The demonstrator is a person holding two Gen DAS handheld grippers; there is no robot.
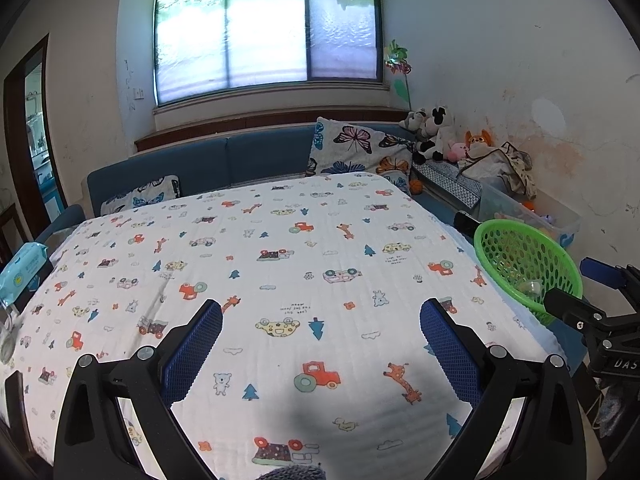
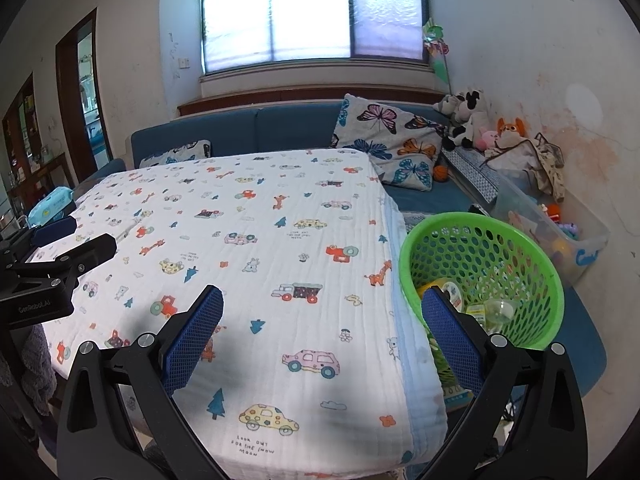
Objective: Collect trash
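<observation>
Hovering side by side above the table (image 2: 280, 240), both grippers carry nothing: the left gripper (image 1: 320, 316) has its blue-padded fingers (image 1: 192, 348) spread wide over the printed cloth, and the right gripper (image 2: 322, 304) is spread just as wide, its right-hand finger overlapping the rim of the green basket (image 2: 520, 256). That basket stands just beside the table's right edge, low enough that trash can be dropped straight in from the tabletop. It already holds trash (image 2: 476, 304): what looks like a yellow wrapper, a printed packet and a clear plastic piece lie at its bottom. No loose litter shows on the cloth itself, so collecting appears largely done, or the remaining pieces lie out of view.

A white quilted cloth (image 1: 280, 260) with cars, giraffes and trees covers the table. A wet-wipe pack (image 1: 24, 264) rests at its left edge. Behind runs a blue sofa (image 2: 280, 128) with a butterfly pillow (image 2: 384, 140), plush toys (image 2: 468, 116) in the corner, a clear toy bin (image 2: 580, 240) and a large window (image 1: 268, 28).
</observation>
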